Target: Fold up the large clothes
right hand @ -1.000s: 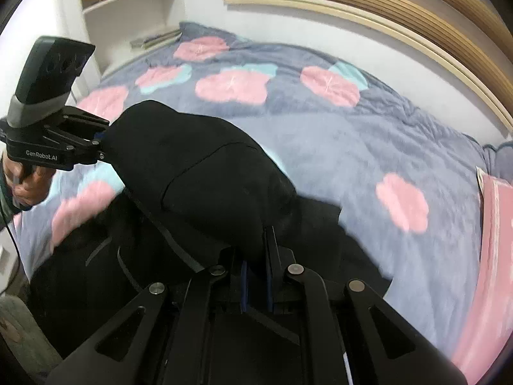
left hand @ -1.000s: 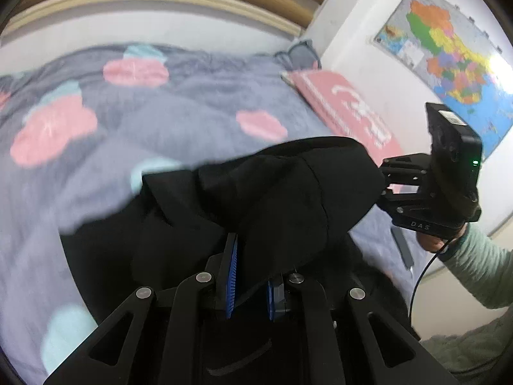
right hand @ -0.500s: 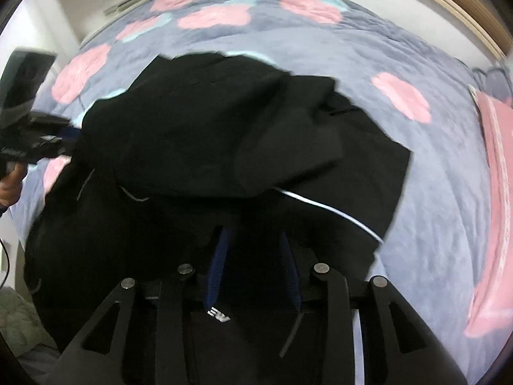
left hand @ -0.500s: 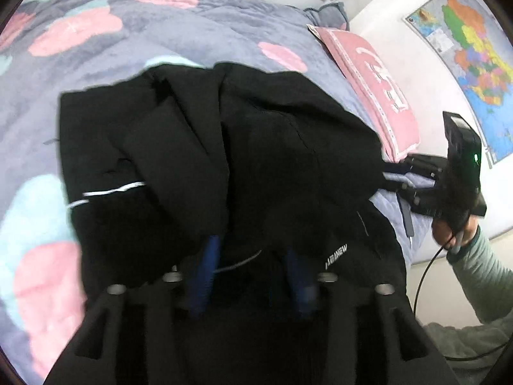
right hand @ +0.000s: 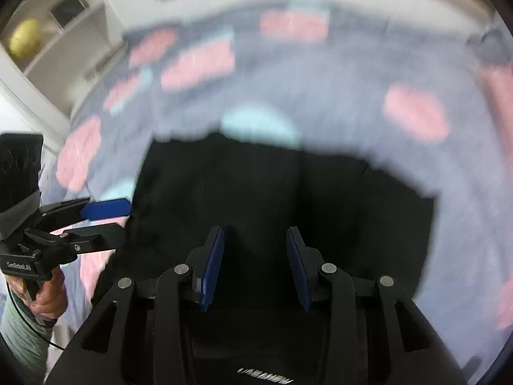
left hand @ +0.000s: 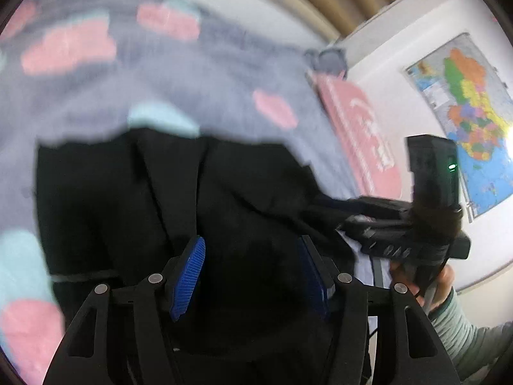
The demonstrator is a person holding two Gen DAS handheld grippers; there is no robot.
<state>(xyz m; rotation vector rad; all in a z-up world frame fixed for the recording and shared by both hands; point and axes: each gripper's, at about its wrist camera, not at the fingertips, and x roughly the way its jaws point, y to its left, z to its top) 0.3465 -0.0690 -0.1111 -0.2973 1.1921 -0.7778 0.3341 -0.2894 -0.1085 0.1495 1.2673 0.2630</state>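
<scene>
A large black garment (left hand: pixel 179 192) lies folded over on the grey bedspread; it also fills the lower middle of the right wrist view (right hand: pixel 288 192). My left gripper (left hand: pixel 253 276) is open above its near edge, nothing between its blue pads. My right gripper (right hand: pixel 255 260) is open too, above the garment near a white printed label (right hand: pixel 265 379). In the left wrist view the right gripper (left hand: pixel 340 205) reaches the garment's right side. In the right wrist view the left gripper (right hand: pixel 118 221) sits at its left edge. Both views are blurred.
The grey bedspread (left hand: pixel 192 73) has pink and light blue blotches. A pink pillow (left hand: pixel 359 131) lies at the right by the wall with a map (left hand: pixel 465 109). White shelves (right hand: pixel 64 32) with a yellow object stand at the bed's far left. A curved wooden headboard runs behind.
Both grippers have let go of the garment and opened. The lifted fold has dropped onto the bed, and both cameras have tilted back up and pulled away.
</scene>
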